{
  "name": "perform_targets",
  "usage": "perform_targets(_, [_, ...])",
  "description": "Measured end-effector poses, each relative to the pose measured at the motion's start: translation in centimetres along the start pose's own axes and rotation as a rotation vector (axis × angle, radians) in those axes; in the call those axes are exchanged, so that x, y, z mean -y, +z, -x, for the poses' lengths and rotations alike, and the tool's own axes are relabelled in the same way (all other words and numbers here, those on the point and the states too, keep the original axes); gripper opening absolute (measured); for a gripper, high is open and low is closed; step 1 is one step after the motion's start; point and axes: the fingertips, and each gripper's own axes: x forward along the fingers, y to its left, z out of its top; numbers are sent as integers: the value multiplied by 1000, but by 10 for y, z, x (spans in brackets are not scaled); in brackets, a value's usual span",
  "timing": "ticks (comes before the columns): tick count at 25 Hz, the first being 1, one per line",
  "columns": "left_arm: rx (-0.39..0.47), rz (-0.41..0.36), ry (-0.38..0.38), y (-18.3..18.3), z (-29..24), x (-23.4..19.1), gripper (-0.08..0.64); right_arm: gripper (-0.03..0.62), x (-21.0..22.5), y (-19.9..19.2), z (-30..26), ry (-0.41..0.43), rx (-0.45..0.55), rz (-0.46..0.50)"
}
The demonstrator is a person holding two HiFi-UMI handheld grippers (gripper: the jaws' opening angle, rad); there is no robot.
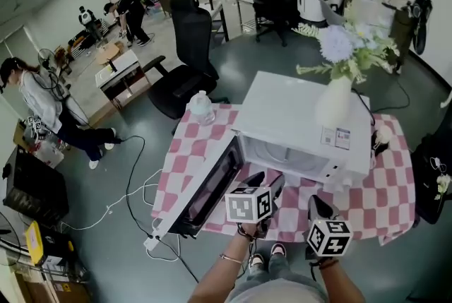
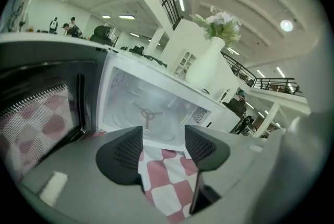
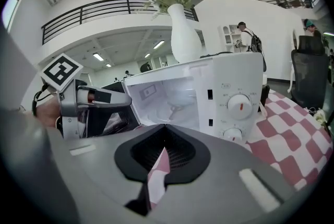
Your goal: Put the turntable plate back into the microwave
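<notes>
Microwave (image 1: 304, 118): one, door open | vase (image 1: 333, 102): one | left gripper (image 2: 163, 145): jaws apart | right gripper (image 3: 163, 154): jaws closed

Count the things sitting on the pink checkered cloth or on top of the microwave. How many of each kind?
Microwave: 1
Vase of flowers: 1
Clear bottle: 1
Small white thing, too blurry to name: 1
Total: 4
</notes>
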Motion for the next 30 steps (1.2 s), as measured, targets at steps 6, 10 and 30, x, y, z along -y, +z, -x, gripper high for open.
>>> perform_targets(6, [103, -84, 46, 25, 37, 3, 207, 9, -16, 31, 3, 32, 53, 40])
perform_targets(10, [159, -127, 90, 39, 55, -2, 112, 9, -21, 53, 4, 51, 95, 56])
perform_targets(30, [302, -207, 183, 74, 88, -17, -3, 9, -20, 110, 14, 32, 243, 74])
